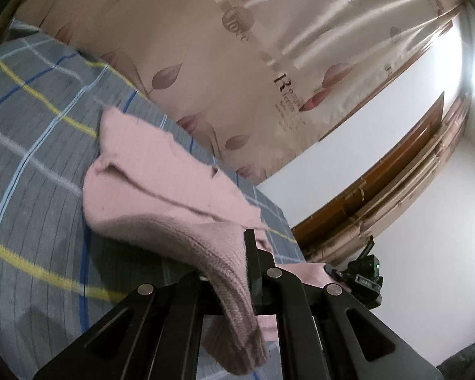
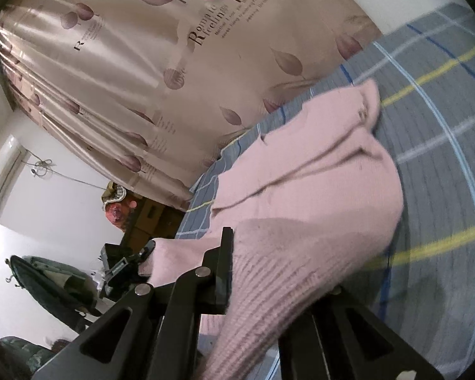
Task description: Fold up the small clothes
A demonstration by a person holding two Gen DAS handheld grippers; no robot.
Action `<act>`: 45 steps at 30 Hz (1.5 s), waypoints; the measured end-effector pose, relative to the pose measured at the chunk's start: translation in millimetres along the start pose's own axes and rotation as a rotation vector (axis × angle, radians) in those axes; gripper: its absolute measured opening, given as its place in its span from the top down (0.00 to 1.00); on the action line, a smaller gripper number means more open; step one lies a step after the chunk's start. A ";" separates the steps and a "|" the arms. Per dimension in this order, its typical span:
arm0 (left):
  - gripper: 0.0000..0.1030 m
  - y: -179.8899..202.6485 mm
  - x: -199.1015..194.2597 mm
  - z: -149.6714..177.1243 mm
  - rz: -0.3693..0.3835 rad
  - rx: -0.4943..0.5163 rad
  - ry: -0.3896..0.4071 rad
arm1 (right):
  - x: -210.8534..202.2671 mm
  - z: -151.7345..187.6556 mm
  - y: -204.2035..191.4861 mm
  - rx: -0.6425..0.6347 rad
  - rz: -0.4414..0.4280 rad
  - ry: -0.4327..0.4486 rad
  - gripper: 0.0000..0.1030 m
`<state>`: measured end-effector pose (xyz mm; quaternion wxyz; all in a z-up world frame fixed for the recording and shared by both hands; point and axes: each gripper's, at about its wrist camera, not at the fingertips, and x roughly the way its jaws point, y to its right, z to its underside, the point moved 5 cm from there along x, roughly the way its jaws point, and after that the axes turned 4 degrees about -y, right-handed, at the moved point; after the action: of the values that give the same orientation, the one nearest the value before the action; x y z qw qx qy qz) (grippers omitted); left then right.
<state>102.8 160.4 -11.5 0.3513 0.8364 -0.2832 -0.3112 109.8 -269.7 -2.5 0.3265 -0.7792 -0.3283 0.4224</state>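
A pink knitted sweater (image 1: 161,174) lies partly lifted off a bed with a grey plaid sheet (image 1: 31,126). My left gripper (image 1: 237,253) is shut on its ribbed hem, which hangs down between the black fingers. To the right of it, the right gripper (image 1: 361,275) holds another stretch of the same edge. In the right wrist view the sweater (image 2: 316,190) rises from the sheet (image 2: 443,158) toward my right gripper (image 2: 247,253), which is shut on the ribbed hem. The fabric covers its right finger. The left gripper (image 2: 126,262) shows at the left, with pink fabric in it.
A beige satin curtain with leaf prints (image 1: 237,47) hangs behind the bed. A white wall and brown wooden frame (image 1: 395,183) stand to the right. In the right wrist view an air conditioner (image 2: 6,177), a coloured bundle (image 2: 117,205) and dark green fabric (image 2: 47,278) sit at the left.
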 end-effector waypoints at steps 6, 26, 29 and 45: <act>0.96 -1.6 13.1 -22.7 -0.026 0.012 0.035 | 10.8 -28.5 -0.6 -0.030 0.027 -0.003 0.94; 0.96 -37.6 64.7 -74.6 -0.205 0.075 0.099 | 57.3 -98.5 34.7 -0.043 0.140 -0.027 0.94; 0.96 -39.6 74.0 -79.4 -0.242 0.106 0.101 | 62.9 -106.4 42.4 -0.028 0.145 -0.024 0.94; 0.96 -48.3 112.9 -95.8 -0.406 0.225 0.087 | 91.6 -130.4 81.2 0.052 0.162 -0.010 0.94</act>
<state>257.0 150.2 -31.1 0.1981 0.9227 -0.1265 -0.3055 282.0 -274.1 -51.0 0.3099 -0.7924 -0.2545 0.4596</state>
